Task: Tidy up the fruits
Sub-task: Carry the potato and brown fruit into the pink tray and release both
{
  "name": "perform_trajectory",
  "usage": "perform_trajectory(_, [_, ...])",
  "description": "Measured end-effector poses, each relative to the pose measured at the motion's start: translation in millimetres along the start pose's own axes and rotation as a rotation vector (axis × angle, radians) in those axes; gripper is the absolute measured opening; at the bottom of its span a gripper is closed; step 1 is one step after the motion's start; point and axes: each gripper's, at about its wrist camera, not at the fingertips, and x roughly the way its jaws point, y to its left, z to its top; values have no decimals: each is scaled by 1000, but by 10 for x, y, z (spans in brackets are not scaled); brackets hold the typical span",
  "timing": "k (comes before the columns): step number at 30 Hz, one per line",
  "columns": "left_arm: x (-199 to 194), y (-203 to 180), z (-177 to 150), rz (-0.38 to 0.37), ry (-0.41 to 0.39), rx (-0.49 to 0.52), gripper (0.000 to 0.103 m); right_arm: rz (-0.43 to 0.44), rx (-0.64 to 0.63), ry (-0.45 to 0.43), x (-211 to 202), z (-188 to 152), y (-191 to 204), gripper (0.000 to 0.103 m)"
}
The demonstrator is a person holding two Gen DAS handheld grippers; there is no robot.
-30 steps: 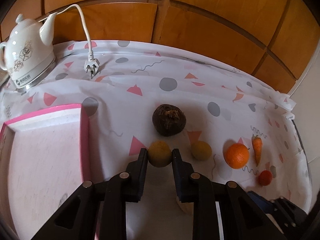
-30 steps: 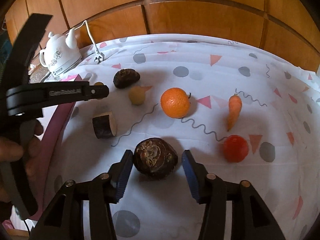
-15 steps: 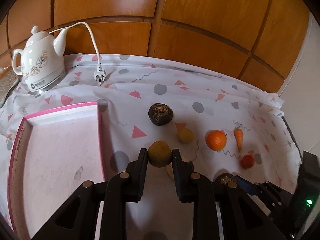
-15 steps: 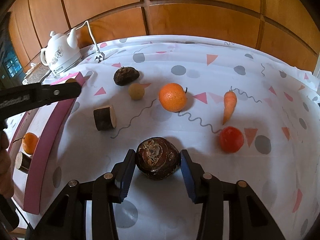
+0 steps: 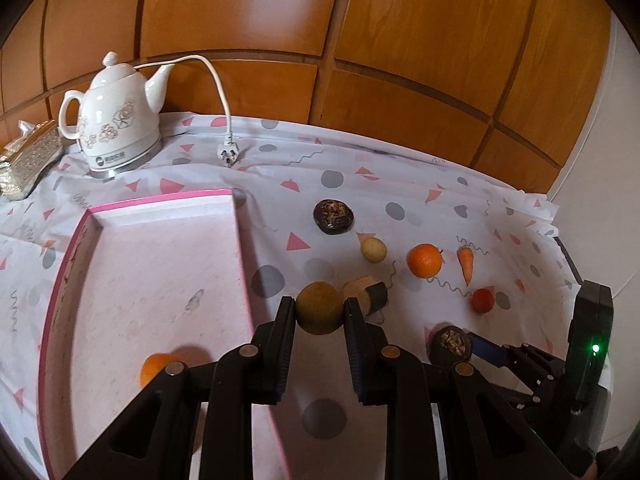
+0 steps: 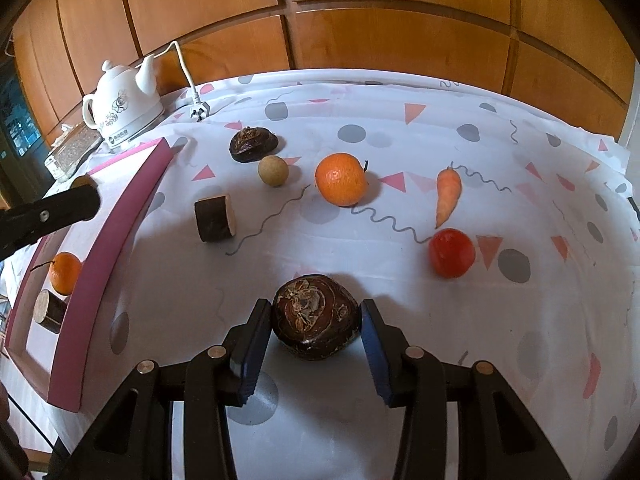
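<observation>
My left gripper (image 5: 320, 314) is shut on a round yellow-brown fruit (image 5: 319, 306), held in the air just right of the pink tray (image 5: 160, 248). In the tray lie an orange (image 5: 154, 368) and a cut dark piece (image 6: 49, 311). My right gripper (image 6: 316, 332) sits low on the tablecloth, its blue pads pressed against both sides of a dark brown fruit (image 6: 314, 314). Loose on the cloth are another dark fruit (image 6: 253, 145), a small tan fruit (image 6: 273, 170), an orange (image 6: 341, 179), a carrot (image 6: 447, 194), a red tomato (image 6: 451, 253) and a cut dark piece (image 6: 215, 219).
A white kettle (image 5: 116, 128) stands at the back left, its cord and plug (image 5: 229, 155) lying on the cloth. A tissue box (image 5: 28, 156) sits left of the kettle. Wooden panelling runs behind the table. The table's right edge lies past the carrot.
My left gripper has risen and drawn back toward the tray with the yellow-brown fruit in it. The right gripper has stayed put, its pads a little tighter on the dark fruit.
</observation>
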Motion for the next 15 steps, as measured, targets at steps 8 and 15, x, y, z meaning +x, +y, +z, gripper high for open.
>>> perform_trajectory(8, [-164, 288, -95, 13, -11, -52, 24, -4, -8, 11, 15, -8, 16, 45])
perform_trajectory(15, [-336, 832, -159, 71, -40, -142, 24, -9, -9, 22, 36, 15, 17, 46])
